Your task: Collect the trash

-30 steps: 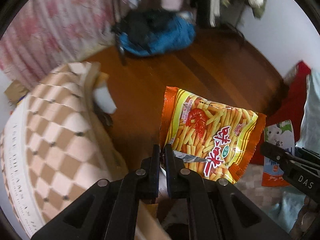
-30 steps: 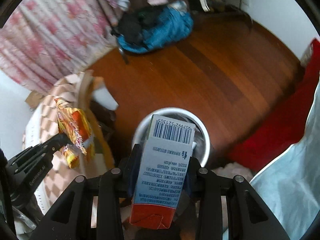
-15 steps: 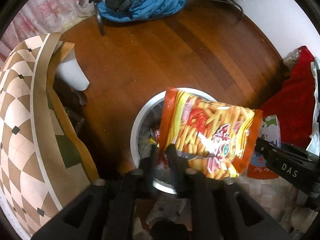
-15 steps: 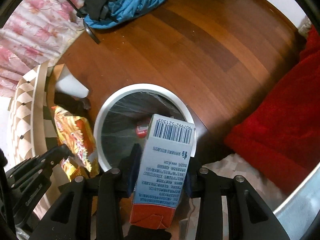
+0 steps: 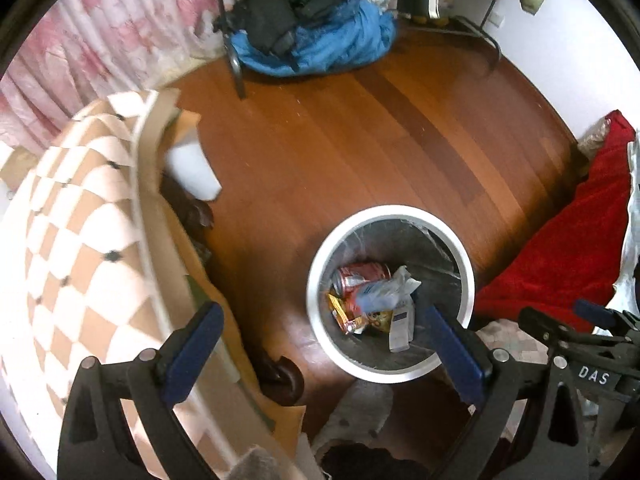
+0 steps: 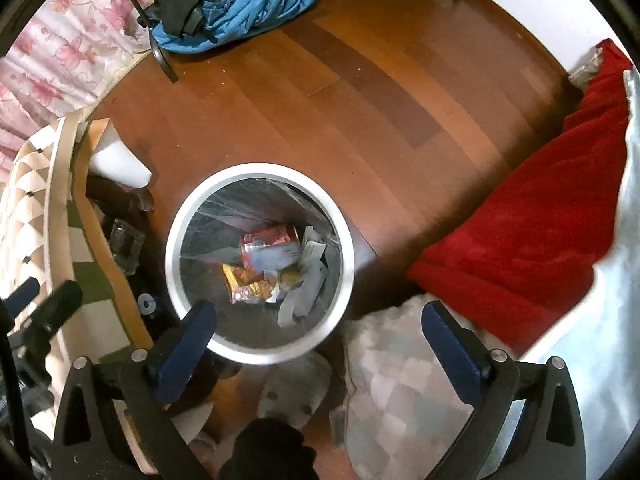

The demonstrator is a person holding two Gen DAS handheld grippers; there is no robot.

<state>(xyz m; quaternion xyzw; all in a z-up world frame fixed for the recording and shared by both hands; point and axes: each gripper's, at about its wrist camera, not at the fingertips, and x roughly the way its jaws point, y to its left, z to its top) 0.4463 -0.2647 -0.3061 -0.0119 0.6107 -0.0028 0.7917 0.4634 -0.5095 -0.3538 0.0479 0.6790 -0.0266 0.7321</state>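
**Now both claws are spread over the bin**

Evidently the drop step is in hand; the left gripper (image 5: 320, 344) and the right gripper (image 6: 320, 336) are seen with jaws opening and nothing between them, both released. The trash is found inside the bin (image 6: 260, 358), a round white-rimmed tub with a thin, glossy clear liner; a crumpled yellow snack bag (image 6: 244, 280), a dented red can (image 6: 272, 238) and a pale carton (image 5: 400, 328) are heaped on its bottom. Smooth wooden floor (image 6: 360, 100) is seen around it; a soft red blanket (image 6: 520, 240) lies beside. Next, it is judged, both grippers must be lifted clear and further litter sought.
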